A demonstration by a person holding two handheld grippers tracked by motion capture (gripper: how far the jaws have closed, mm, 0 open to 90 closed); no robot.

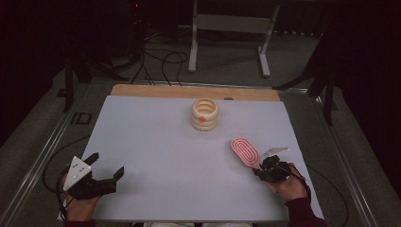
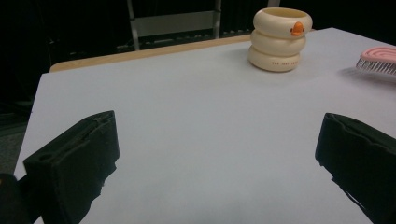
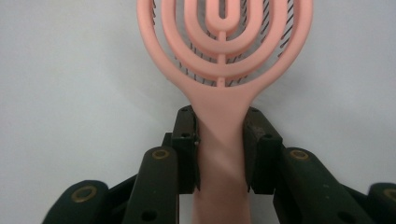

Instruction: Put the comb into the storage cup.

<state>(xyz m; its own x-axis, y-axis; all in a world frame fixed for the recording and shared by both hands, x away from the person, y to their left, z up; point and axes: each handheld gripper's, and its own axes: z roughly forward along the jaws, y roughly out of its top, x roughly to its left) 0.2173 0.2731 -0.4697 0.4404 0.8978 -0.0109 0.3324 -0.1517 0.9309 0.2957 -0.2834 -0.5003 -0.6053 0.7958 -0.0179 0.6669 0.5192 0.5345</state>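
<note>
White tabletop (image 1: pixel 156 156): pink brush (image 1: pixel 244 151) at near right, held.
Right gripper (image 1: pixel 263 169) clamps the handle; the brush's long axis runs from gripper toward far-left, head leading. Left gripper (image 1: pixel 108 165) stands wide.

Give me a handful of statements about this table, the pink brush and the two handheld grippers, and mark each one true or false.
1. The right gripper is clamped on the handle of the pink hairbrush. True.
2. The left gripper holds the cream cup. False: its jaws stand wide apart with nothing between them, and the cream cup stands far off, near the table's far edge.
3. The cream cup looks like three stacked rings with a small orange mark on its side. True.
4. The hairbrush lies inside the cup. False: it is out on the white table sheet, to the cup's right and nearer the person.
5. Both grippers are at the near edge of the table. True.
</note>
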